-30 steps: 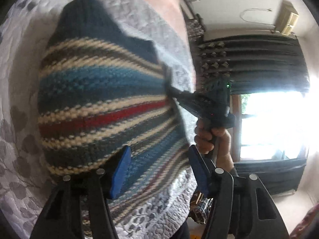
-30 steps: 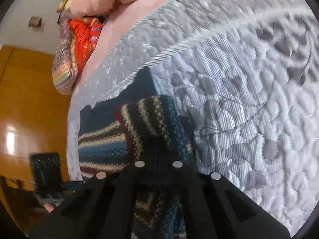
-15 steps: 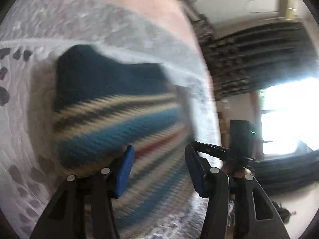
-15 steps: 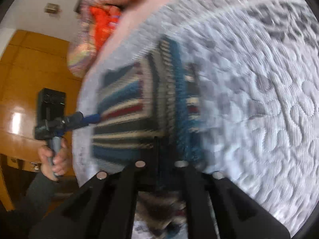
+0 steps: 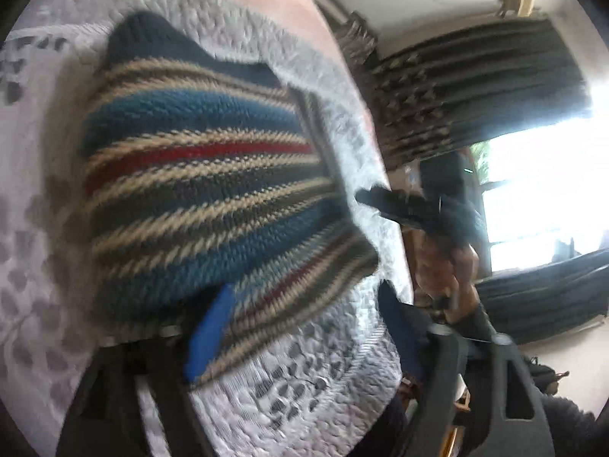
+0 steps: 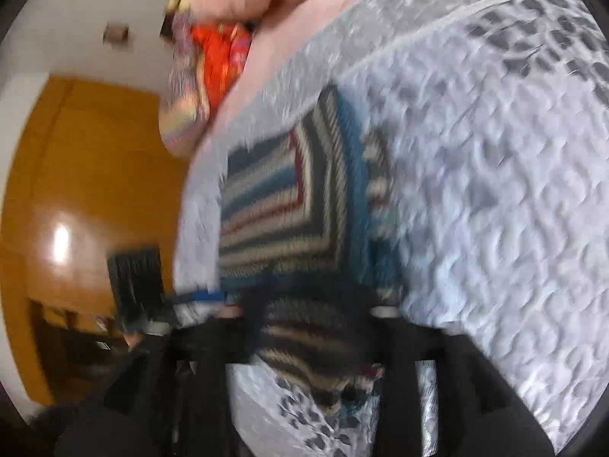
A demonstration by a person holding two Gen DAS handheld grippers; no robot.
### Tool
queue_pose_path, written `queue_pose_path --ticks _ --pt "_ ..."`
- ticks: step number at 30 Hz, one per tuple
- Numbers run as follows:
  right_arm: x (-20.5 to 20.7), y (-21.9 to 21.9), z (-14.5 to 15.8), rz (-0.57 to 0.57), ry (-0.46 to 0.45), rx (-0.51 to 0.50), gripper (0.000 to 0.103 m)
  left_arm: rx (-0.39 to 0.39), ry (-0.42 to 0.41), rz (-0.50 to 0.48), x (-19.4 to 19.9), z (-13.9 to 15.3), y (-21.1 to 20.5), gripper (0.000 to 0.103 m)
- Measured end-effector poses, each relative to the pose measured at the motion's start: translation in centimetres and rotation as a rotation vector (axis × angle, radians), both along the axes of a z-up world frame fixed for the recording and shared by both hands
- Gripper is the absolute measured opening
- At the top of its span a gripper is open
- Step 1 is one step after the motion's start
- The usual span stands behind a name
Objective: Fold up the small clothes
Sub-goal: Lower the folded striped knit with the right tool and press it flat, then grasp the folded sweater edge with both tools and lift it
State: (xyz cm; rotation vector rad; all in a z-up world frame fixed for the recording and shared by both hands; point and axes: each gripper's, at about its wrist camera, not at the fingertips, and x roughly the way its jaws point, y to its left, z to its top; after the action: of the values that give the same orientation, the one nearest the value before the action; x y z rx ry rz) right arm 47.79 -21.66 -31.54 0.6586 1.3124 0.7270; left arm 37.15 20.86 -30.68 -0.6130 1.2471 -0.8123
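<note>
A knitted sweater (image 5: 198, 190) with blue, cream, red and dark stripes lies on the grey quilted bedspread (image 5: 297, 373). One side is folded over the body, so the stripes meet at an angle in the right wrist view of the sweater (image 6: 304, 205). My left gripper (image 5: 304, 327) is open, its blue pads (image 5: 209, 335) over the sweater's lower edge. My right gripper (image 6: 316, 316) looks open in a blurred frame, striped knit showing between its fingers. In the left wrist view the right gripper (image 5: 384, 202) sits just off the sweater's right edge. The left gripper (image 6: 201, 297) shows at the sweater's left corner.
The bedspread's edge (image 5: 380, 175) runs close past the sweater. Beyond it hang dark curtains (image 5: 475, 87) beside a bright window (image 5: 540, 190). A pink sheet (image 6: 274, 57) and bright folded clothes (image 6: 213, 61) lie at the bed's far end, by an orange wardrobe (image 6: 76, 175).
My right gripper carried the sweater's side over the body, then its fingers spread and let the knit go. My left gripper stayed open and shifted along the lower edge.
</note>
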Motion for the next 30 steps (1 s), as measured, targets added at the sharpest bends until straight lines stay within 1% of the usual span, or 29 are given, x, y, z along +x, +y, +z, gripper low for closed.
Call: queue_pose_path --ticks 1,2,3,5,8,9,11,12,14,16,19,21,24,27,30 --pt "0.8 -0.5 -0.3 -0.011 0.020 0.010 0.081 -0.001 -0.008 0.024 -0.7 0.3 0.9 0.087" --pt "1.5 -0.8 -0.6 -0.019 0.042 0.024 0.083 0.012 -0.014 0.064 -1.6 0.3 2.4 0.088" --pt "2.5 -1.3 -1.3 -0.018 0.071 0.040 0.083 0.023 -0.016 0.086 -2.4 0.1 3.0 0.088" --pt "3.9 -1.3 -2.8 -0.012 0.103 0.024 0.083 0.045 -0.016 0.144 -3.3 -0.9 5.1 0.089" --pt "5.0 -0.3 -4.6 0.031 0.128 0.006 0.083 0.038 0.016 0.233 -4.1 -3.1 7.3 0.089" --pt "5.0 0.1 -5.3 0.055 0.131 -0.005 0.083 0.015 0.030 0.265 -4.4 -4.0 8.1 0.089" --pt "5.0 0.9 -6.1 0.096 0.137 -0.017 0.081 -0.033 0.060 0.279 -4.1 -5.9 7.8 0.089" --pt "5.1 2.1 -6.2 0.103 0.143 -0.018 0.081 -0.059 0.074 0.284 -4.1 -6.5 7.8 0.089" --pt "5.3 2.7 -6.7 0.114 0.143 -0.017 0.081 -0.096 0.103 0.287 -3.8 -7.8 7.6 0.089" --pt "5.4 3.1 -6.9 0.119 0.143 -0.011 0.081 -0.119 0.113 0.290 -3.1 -8.5 7.2 0.089" --pt "6.0 4.6 -7.0 0.126 0.142 -0.011 0.081 -0.135 0.093 0.274 -2.4 -8.5 6.3 0.089" --pt "6.4 5.1 -7.0 0.133 0.140 -0.012 0.081 -0.154 0.102 0.250 -1.8 -8.8 5.5 0.089" --pt "7.0 6.1 -7.1 0.141 0.139 -0.006 0.081 -0.155 0.099 0.213 -1.2 -8.9 4.2 0.089" --pt "7.3 7.1 -7.3 0.154 0.137 0.002 0.081 -0.174 0.109 0.184 -0.9 -9.5 2.6 0.089" --pt "7.8 8.8 -7.2 0.166 0.128 0.006 0.083 -0.151 0.118 0.143 -0.6 -9.4 0.5 0.089"
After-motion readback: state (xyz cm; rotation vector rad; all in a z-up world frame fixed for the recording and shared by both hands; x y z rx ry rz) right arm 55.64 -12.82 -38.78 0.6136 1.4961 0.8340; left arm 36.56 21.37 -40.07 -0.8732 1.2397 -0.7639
